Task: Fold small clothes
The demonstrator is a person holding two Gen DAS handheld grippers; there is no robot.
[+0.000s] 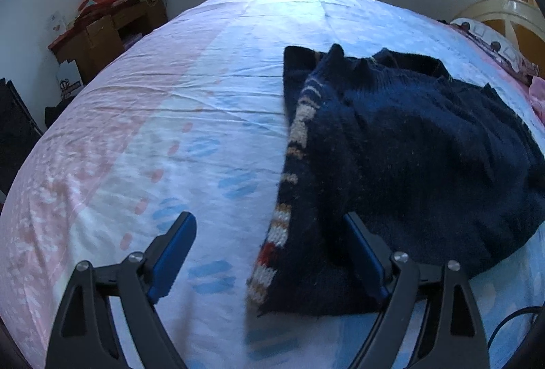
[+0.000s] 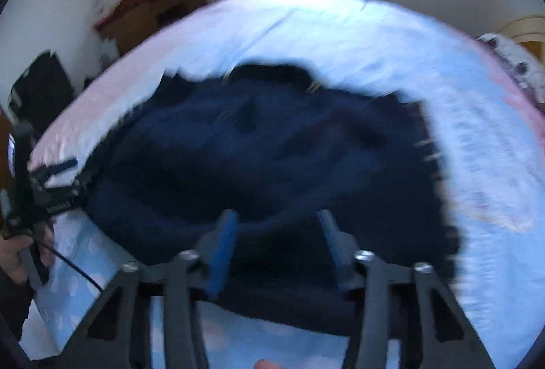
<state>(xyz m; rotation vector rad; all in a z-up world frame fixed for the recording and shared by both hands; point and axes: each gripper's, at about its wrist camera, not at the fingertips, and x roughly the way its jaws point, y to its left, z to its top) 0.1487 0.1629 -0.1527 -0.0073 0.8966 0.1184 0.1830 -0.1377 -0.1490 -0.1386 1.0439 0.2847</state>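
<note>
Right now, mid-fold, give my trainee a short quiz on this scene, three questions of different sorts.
1. True or false: the left gripper has its fingers spread wide, with the sweater's striped edge lying between them.
2. Multiple choice: what does the navy sweater lie on? A) a wooden floor B) a bed sheet in pink and blue C) a chair.
3. Fill in: the right gripper hangs over the sweater with its fingers ____, pressing on nothing.

Key: 1 true; 2 B; 3 apart. The right wrist view is blurred, but a gap between the fingers shows.
</note>
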